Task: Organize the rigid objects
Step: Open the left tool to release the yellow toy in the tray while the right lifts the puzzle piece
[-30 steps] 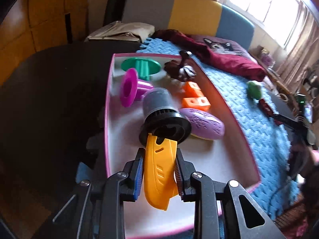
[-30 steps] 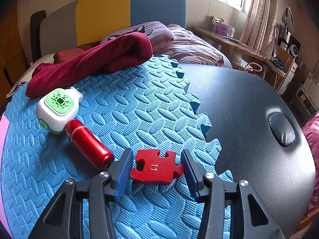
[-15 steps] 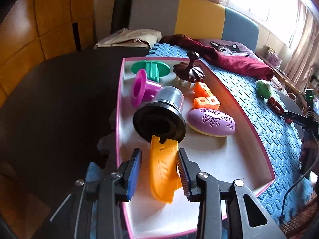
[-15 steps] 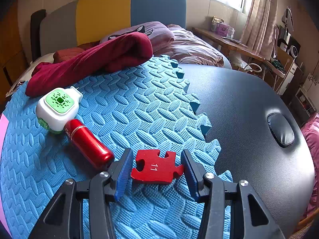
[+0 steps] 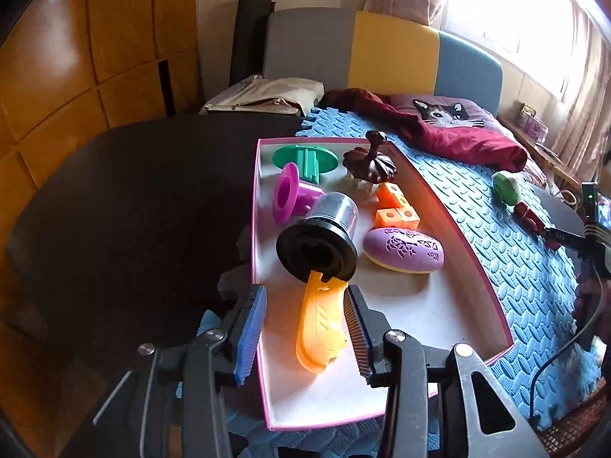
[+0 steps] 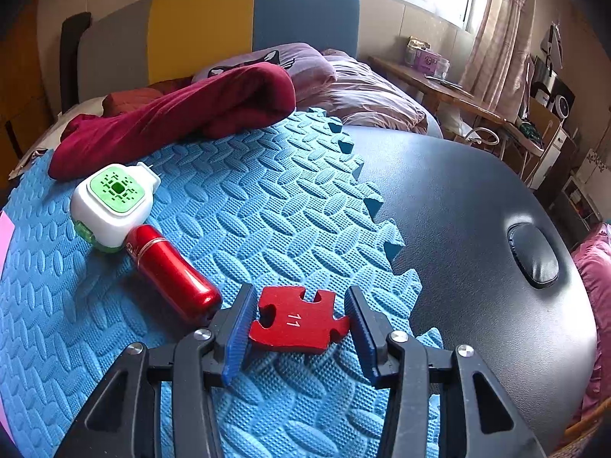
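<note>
An orange curved plastic piece (image 5: 319, 320) lies on the floor of the pink-rimmed tray (image 5: 439, 206), its tip against a black-and-silver cylinder (image 5: 324, 236). My left gripper (image 5: 305, 297) straddles the piece and its jaws are opening; the left pad stands clear of it. On the blue foam mat (image 6: 267, 206) a red puzzle piece (image 6: 298, 322) marked 11 lies flat between the fingers of my right gripper (image 6: 299, 297). The jaws are closing on it, and both pads sit close to its edges.
The tray also holds a purple oval (image 5: 403, 250), orange cubes (image 5: 397, 210), a magenta spool (image 5: 292, 192), a green spool (image 5: 305, 158) and a dark hook stand (image 5: 372, 162). A red bottle (image 6: 172, 271) and a white-green device (image 6: 112, 202) lie left of the puzzle piece. A maroon cloth (image 6: 183, 114) lies behind.
The left jaws have let go of the orange piece, which now lies in the tray. That gripper has drawn back and tilted up. The right gripper has stayed put.
</note>
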`<state>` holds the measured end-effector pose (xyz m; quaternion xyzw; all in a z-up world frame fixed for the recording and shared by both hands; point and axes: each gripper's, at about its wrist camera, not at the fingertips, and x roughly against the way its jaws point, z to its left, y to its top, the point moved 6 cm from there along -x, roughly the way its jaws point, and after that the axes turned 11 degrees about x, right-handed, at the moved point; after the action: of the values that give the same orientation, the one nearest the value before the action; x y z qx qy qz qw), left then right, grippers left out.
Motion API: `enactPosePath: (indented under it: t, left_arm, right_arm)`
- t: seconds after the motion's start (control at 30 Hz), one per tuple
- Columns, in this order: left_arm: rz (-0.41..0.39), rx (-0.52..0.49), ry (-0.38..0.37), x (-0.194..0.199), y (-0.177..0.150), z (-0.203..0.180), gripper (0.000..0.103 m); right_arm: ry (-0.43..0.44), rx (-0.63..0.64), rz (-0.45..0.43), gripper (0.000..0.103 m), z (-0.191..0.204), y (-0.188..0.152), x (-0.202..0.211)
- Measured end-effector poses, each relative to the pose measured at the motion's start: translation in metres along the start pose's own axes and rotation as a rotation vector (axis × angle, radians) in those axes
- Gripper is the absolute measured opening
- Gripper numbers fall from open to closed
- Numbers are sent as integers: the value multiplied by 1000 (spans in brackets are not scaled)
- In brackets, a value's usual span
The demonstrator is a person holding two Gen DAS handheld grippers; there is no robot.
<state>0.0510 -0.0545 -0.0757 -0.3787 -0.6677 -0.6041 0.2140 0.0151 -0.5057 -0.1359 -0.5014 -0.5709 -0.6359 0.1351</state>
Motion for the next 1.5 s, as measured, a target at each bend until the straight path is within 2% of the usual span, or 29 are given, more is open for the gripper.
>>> enactPosePath:
  t: [0.33, 0.57, 0.8, 0.87, 0.97, 1.1, 1.27, 1.5]
  left_arm:
    - [-44, 17, 12, 10, 5, 7, 46]
    - [-38, 39, 9, 8, 4, 13, 52]
    - [-37, 48, 23, 6, 3, 18, 55]
    - [-37, 51, 25, 6, 3, 19, 55]
    - [-37, 57, 28, 5, 3, 21, 55]
    - [-37, 61, 31, 4, 3, 24, 55]
    - [-34, 67, 35, 3, 2, 27, 55]
    - [-39, 74, 31, 3, 3, 28, 55]
  right_arm:
    - [-4, 20, 27, 48, 2, -4, 6]
    - [84, -39, 104, 48, 0, -18, 17]
    - [122, -28, 134, 48, 8, -30, 28]
    - [157, -37, 132, 48, 11, -32, 33]
    - [173, -36, 99, 48, 15, -32, 44]
    - [234, -19, 21, 48, 29, -29, 66]
    - [315, 70, -77, 48, 65, -26, 97]
    - [435, 178, -156, 48, 122, -21, 136]
